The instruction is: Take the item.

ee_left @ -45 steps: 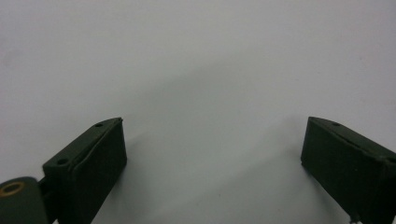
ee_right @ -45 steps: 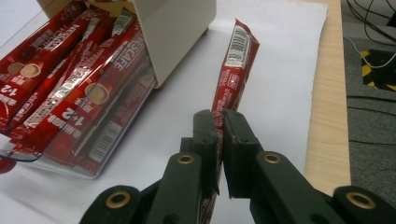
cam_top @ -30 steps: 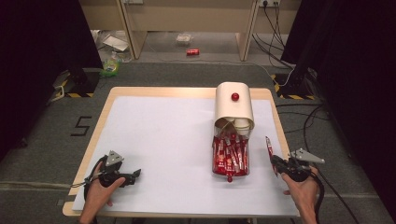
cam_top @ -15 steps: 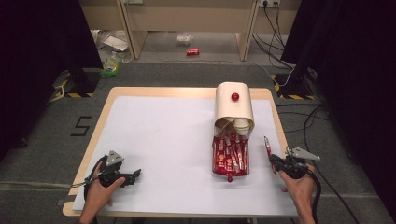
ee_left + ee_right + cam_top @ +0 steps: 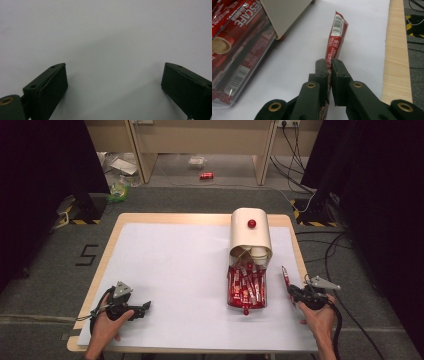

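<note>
Right gripper (image 5: 329, 65) has its jaws clamped tight on a red coffee stick sachet (image 5: 336, 37), which sticks out straight ahead of the jaw tips with its barcode end farthest away, over the white tabletop (image 5: 175, 265). Off to the left of these jaws sits the clear tray of red sachets (image 5: 234, 50) under the cream dispenser (image 5: 250, 232), apart from the held sachet. Left gripper (image 5: 113, 77) has jaws spread wide with nothing between them, just bare white tabletop ahead and below, hand resting near the tabletop's front edge in the high view.
</note>
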